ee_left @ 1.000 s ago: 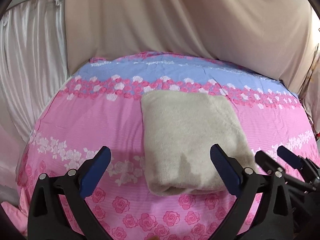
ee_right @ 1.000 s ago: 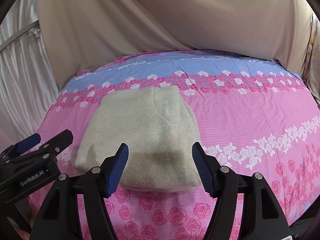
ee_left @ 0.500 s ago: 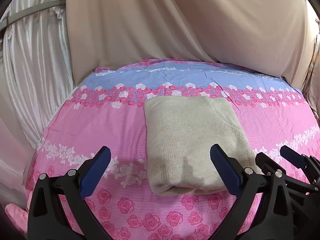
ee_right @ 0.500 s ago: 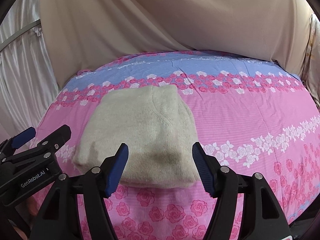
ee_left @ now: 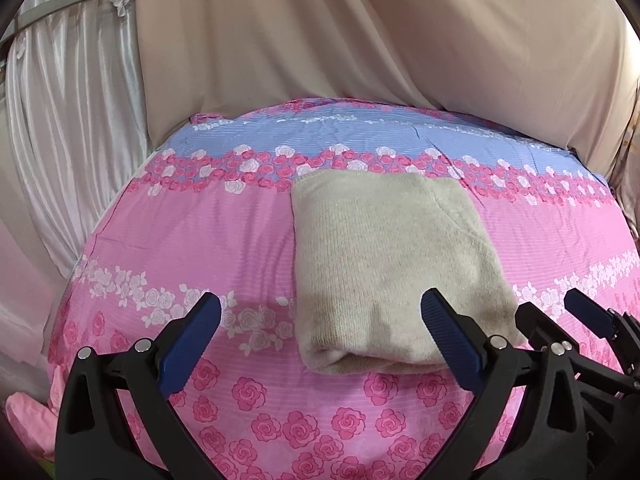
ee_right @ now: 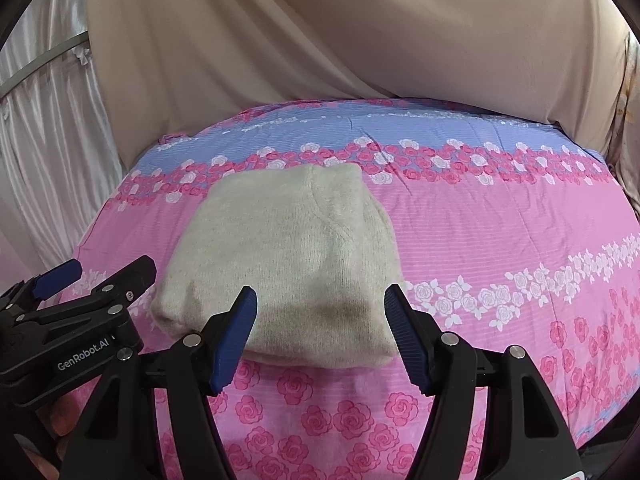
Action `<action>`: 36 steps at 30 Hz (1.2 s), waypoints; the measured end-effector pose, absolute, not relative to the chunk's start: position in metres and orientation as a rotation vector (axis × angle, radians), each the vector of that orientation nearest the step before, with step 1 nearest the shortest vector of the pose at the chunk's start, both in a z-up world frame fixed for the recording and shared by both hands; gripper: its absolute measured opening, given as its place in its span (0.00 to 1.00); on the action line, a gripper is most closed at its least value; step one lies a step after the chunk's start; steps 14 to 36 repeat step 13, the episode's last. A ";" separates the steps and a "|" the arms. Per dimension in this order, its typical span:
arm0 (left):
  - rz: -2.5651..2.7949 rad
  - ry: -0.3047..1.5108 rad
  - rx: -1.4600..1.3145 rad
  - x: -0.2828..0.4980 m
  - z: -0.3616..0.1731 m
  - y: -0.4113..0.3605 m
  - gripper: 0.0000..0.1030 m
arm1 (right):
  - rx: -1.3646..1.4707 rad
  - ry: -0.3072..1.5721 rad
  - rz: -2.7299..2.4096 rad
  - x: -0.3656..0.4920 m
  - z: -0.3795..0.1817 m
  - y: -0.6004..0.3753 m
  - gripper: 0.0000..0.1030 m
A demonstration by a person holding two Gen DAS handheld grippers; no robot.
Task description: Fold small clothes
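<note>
a folded cream knitted garment [ee_left: 390, 268] lies flat as a thick rectangular bundle on a pink bedsheet printed with roses [ee_left: 192, 236], its far edge reaching the band of pink and white roses below the sheet's blue stripe [ee_left: 320, 136]. the rounded fold of the bundle faces the cameras.

left gripper [ee_left: 320, 336]: black frame with blue ribbed fingers [ee_left: 192, 340] held wide apart, nothing between them; it hangs above the near edge of the sheet, the left finger over bare sheet and the right finger in front of the garment's near right part. in the right wrist view the same gripper [ee_right: 80, 280] appears at the lower left, just beside the garment's near left corner; contact cannot be judged.

right gripper [ee_right: 320, 336]: blue fingers [ee_right: 236, 336] apart and empty, framing the garment's [ee_right: 288, 256] near edge; whether they touch the knit cannot be judged. a beige draped cloth [ee_right: 340, 32] and pale pleated curtain [ee_left: 68, 120] form the background.
</note>
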State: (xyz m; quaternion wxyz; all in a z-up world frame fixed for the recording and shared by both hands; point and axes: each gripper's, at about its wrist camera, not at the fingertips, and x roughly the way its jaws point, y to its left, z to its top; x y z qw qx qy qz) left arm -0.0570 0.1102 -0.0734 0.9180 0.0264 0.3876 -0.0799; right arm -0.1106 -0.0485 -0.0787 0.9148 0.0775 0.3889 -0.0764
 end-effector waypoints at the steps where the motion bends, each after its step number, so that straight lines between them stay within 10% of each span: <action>1: -0.164 0.798 0.051 -0.057 -0.074 0.111 0.95 | 0.158 0.801 -0.158 -0.110 -0.079 -0.048 0.62; 36: -0.170 0.827 0.042 -0.055 -0.080 0.113 0.94 | 0.157 0.813 -0.161 -0.109 -0.082 -0.049 0.62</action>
